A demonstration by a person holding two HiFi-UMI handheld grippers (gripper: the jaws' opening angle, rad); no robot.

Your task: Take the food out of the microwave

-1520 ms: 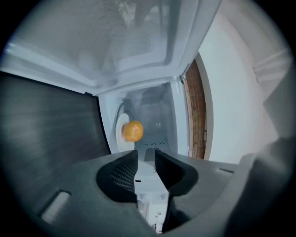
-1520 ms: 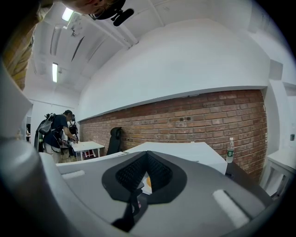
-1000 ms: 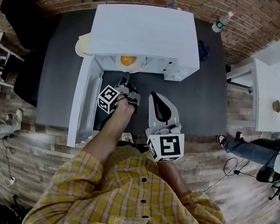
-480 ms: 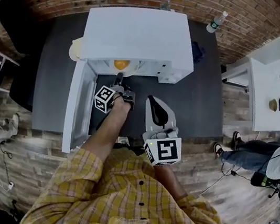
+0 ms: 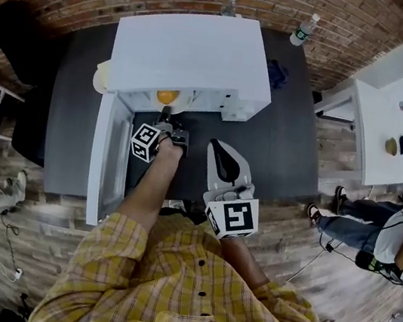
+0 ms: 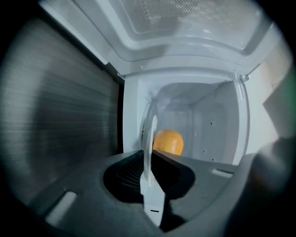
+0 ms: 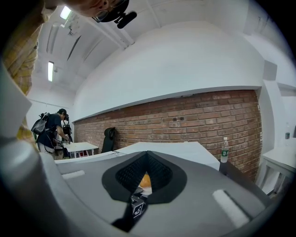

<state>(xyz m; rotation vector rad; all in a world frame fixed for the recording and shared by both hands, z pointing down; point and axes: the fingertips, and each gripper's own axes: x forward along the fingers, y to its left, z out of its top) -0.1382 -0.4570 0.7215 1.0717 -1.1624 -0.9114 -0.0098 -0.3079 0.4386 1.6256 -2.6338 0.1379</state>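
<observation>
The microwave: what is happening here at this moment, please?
A person reaches into the open microwave with the left gripper. Its jaws have just been closing and now clamp the rim of the plate that carries an orange. The right gripper hangs outside, jaws shut, empty.

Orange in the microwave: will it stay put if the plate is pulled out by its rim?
Probably not. The orange is round and looks loose on the plate, so it may roll if the plate tilts. The left gripper, whose jaws have just been closing on the rim, holds one edge only, so the plate may sag.
</observation>
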